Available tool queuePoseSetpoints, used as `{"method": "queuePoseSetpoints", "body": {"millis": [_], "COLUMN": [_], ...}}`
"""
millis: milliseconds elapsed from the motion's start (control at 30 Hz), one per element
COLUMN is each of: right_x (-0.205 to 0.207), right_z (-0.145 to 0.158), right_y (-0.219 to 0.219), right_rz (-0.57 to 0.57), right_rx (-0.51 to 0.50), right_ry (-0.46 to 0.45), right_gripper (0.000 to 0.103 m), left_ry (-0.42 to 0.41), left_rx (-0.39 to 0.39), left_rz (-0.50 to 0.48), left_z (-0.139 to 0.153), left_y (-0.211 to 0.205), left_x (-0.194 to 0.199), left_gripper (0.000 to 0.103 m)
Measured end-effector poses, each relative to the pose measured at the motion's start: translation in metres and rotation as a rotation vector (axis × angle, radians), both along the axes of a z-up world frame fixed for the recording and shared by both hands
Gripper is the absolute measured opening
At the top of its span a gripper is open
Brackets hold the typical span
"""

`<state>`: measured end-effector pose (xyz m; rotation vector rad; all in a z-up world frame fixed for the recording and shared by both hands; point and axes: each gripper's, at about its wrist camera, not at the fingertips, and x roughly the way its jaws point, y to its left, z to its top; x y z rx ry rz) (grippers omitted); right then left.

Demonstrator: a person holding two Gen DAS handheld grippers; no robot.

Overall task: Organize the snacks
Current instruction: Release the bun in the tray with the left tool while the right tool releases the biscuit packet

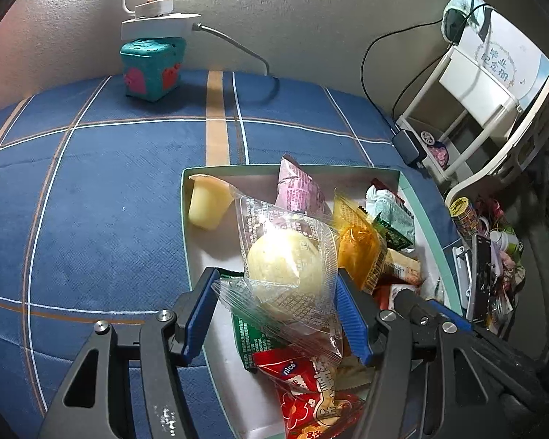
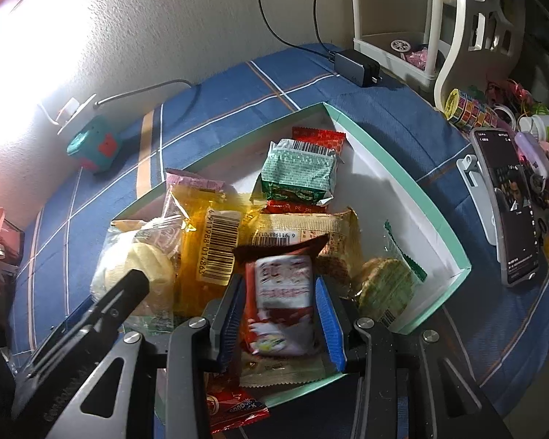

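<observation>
A white box with a teal rim point(image 1: 183, 219) point(image 2: 402, 168) lies on the blue checked cloth and holds several snack packets. My left gripper point(image 1: 276, 318) is shut on a clear-wrapped pale round pastry point(image 1: 289, 267) just over the box's near left part. One of its fingers point(image 2: 128, 289) shows over the pastry point(image 2: 139, 263) in the right wrist view. My right gripper point(image 2: 280, 314) is shut on a red and white packet point(image 2: 282, 292) at the box's near edge. An orange packet point(image 2: 208, 241), a green packet point(image 2: 300, 175) and a yellow jelly cup point(image 1: 208, 205) lie inside.
A teal cube toy point(image 1: 152, 69) with a white lamp base on it stands by the wall. At the right are a white rack point(image 1: 475, 109), a black charger point(image 2: 358, 67), a phone on a stand point(image 2: 508, 205) and a pile of small clutter point(image 2: 494, 109).
</observation>
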<state>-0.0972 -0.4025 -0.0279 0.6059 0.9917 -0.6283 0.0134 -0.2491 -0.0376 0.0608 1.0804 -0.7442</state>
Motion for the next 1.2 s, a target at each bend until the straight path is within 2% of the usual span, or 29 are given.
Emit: {"method": "queuePoseSetpoints", "body": {"millis": [200,467,633,867,1000,1200], "right_x": [-0.002,-0.002,-0.002,-0.002,0.0,0.001], "right_z": [0.001,0.003,0.003,0.002,0.001,-0.001], "right_y": [0.001,0.005,0.006,0.008,0.009,0.01], "right_rz": [0.001,0.012,0.018,0.022,0.029,0.039], "right_rx": [-0.006,-0.013,-0.014,-0.015,-0.015,-0.014], "right_ry": [0.017,0.023,0.026,0.032,0.037,0.043], "right_gripper": [0.044,0.044,0.044,0.044,0.044,0.044], "left_ry": [0.014,0.033,0.052,0.057,0.085,0.103], "left_rx": [0.016,0.0,-0.016,-0.018,-0.014,-0.027], "left_rz": [0.008,0.011,0.006,0.019,0.04,0.065], "left_z": [0.002,0.012,0.016,0.018,0.013,0.009], "left_y": [0.003,0.009,0.012,0.015,0.02,0.029], "left_x": [0.002,0.002,0.002,0.003,0.007,0.014], "left_gripper": [0.066,0.067,0.076,0.076,0.084,0.086]}}
